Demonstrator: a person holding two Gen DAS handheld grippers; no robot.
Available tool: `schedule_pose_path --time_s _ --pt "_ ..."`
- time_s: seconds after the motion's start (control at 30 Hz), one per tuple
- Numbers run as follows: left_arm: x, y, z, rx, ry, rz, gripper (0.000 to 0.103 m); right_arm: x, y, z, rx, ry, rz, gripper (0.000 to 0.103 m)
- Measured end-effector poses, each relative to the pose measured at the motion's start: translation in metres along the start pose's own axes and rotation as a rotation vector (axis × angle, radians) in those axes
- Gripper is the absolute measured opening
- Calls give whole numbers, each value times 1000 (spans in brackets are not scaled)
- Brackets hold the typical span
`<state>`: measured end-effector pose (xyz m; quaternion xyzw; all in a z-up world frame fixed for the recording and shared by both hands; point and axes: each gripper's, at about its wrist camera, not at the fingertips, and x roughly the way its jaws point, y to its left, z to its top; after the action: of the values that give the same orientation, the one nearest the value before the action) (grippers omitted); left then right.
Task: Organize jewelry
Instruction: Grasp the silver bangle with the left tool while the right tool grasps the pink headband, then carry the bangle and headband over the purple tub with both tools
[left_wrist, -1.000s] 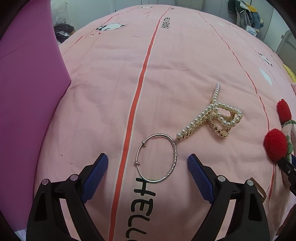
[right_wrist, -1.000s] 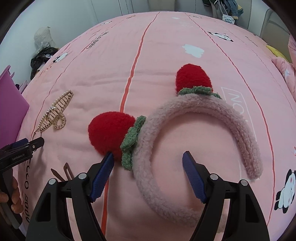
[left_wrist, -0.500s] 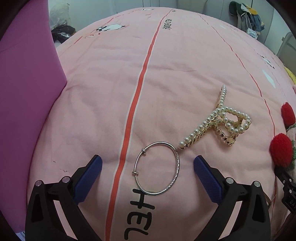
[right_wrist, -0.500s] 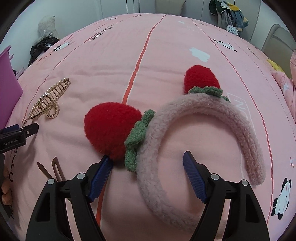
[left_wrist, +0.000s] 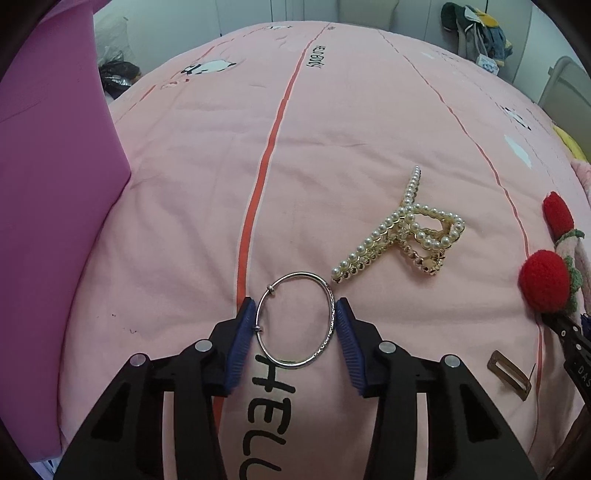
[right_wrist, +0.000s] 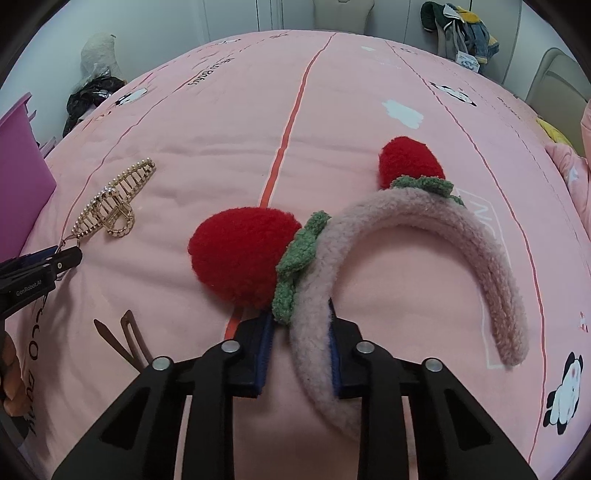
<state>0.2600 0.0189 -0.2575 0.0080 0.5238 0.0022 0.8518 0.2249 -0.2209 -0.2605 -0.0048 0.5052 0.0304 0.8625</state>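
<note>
A thin silver bangle (left_wrist: 301, 274) lies flat on the pink bedspread (left_wrist: 332, 129). My left gripper (left_wrist: 295, 306) is closing around it, with both blue pads touching the ring's sides. In the right wrist view a fluffy pink headband (right_wrist: 436, 218) with two red strawberry pompoms (right_wrist: 243, 254) lies on the bed. My right gripper (right_wrist: 299, 314) is shut on its band just below the nearer pompom. A gold pearl claw clip (left_wrist: 406, 236) rests just beyond the bangle, to its right, apart from both grippers.
A purple box (left_wrist: 55, 184) stands at the bed's left edge. A brown flat hair clip (left_wrist: 509, 374) lies between the two grippers. Clothes (right_wrist: 454, 33) hang at the far right of the room. A black bag (right_wrist: 92, 96) sits beyond the bed's left side.
Both grippers closed from wide open. The left pads came in against the bangle's sides, and the right pads clamped the headband's band. Neither hand shifted much.
</note>
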Motion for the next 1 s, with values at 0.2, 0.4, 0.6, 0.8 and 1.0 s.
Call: schedule_pose_path --time_s 0.2,0.4,0.6,0.8,1.0 --pt "-13 5 -3 -17 8 -17 43 -12 -6 -3 54 -7 52 12" --pt "-41 5 -10 -16 -22 -37 43 -41 -5 -12 90 -45 74 12" --pt "-82 8 -18 -22 -62 -68 43 -76 -5 -22 120 -80 84 12" --pt "-126 12 -29 -24 -109 -95 43 -119 2 -33 125 -124 97 12" --pt "-168 23 -43 -42 -152 -120 43 -162 15 -42 113 -170 112 12"
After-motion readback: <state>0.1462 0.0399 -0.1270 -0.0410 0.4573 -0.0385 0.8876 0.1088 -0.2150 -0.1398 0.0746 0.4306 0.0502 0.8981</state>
